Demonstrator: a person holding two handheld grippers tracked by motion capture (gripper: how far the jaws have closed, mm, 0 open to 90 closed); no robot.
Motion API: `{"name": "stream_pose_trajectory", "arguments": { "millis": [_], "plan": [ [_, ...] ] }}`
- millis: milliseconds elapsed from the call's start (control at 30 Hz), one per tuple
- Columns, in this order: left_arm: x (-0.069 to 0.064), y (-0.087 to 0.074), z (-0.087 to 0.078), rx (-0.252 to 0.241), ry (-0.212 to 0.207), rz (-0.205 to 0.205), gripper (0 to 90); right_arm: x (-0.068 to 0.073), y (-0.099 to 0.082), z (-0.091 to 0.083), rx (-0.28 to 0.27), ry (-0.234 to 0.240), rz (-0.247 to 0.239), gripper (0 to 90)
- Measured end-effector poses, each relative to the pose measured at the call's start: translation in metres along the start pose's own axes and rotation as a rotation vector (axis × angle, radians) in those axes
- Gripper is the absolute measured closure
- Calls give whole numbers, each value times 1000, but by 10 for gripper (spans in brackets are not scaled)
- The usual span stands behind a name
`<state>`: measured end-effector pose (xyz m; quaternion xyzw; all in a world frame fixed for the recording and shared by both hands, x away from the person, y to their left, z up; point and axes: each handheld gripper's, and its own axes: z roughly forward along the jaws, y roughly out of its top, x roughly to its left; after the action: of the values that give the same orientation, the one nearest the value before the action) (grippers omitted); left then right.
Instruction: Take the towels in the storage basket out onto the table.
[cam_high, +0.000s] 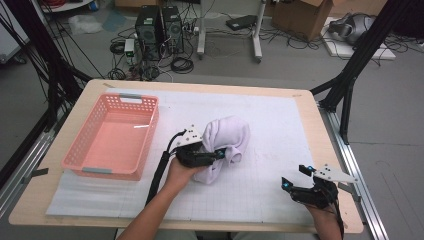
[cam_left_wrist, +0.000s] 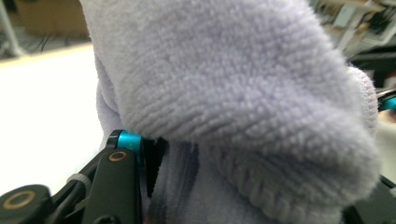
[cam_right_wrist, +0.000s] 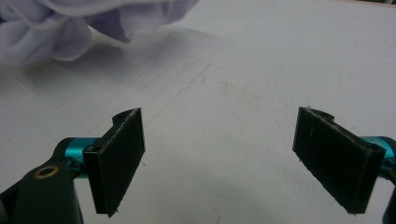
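Wooden table (cam_high: 320, 150); white gridded mat (cam_high: 270, 130) on top; pink basket (cam_high: 112, 137) left; bunched white towel (cam_high: 227, 137) mid-mat

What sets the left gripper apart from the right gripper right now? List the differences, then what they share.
The left gripper has the bunched white towel between its jaws; the right gripper has nothing between its jaws. The left gripper sits near the middle of the table, beside the pink basket; the right gripper sits at the near right corner, apart from the towel. Both have black jaws with blue fittings.
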<state>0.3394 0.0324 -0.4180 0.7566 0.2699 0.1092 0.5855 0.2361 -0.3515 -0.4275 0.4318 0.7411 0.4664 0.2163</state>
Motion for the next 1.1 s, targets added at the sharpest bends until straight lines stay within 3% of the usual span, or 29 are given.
{"name": "stream_pose_trajectory", "arguments": {
  "millis": [67, 100, 167, 200, 267, 367, 500, 733, 833, 967, 1100],
  "plan": [
    [2, -4, 6, 22, 25, -20, 439, 0, 0, 1, 2, 1, -2, 155],
    [4, -7, 9, 38, 37, -61, 408, 0, 0, 2, 2, 0, -6, 155],
    [5, -7, 9, 42, 50, -75, 308, 1, 0, 2, 6, 3, -8, 155],
    [5, -5, 4, 34, 82, -81, 261, 1, 0, 1, 10, 1, -7, 155],
    [5, -3, -1, 11, 93, -86, 209, 0, -1, 1, 10, 0, -8, 155],
    [5, 4, -19, -27, 137, -90, 204, -1, -1, 1, 9, -2, -5, 155],
    [5, 2, -45, -56, 109, -76, 203, 0, 0, 1, 11, -3, 2, 155],
    [3, -26, -81, -94, 140, -88, 201, -2, 2, 7, 9, -6, 6, 154],
    [2, -35, -86, -104, 143, -90, 201, -3, 7, 13, 15, -8, 24, 154],
    [0, -41, -85, -94, 144, -89, 201, -1, 7, 18, 39, 2, -6, 154],
    [-7, -46, -84, -82, 127, -46, 207, -1, 5, 18, 45, 10, -12, 157]
  ]
}}
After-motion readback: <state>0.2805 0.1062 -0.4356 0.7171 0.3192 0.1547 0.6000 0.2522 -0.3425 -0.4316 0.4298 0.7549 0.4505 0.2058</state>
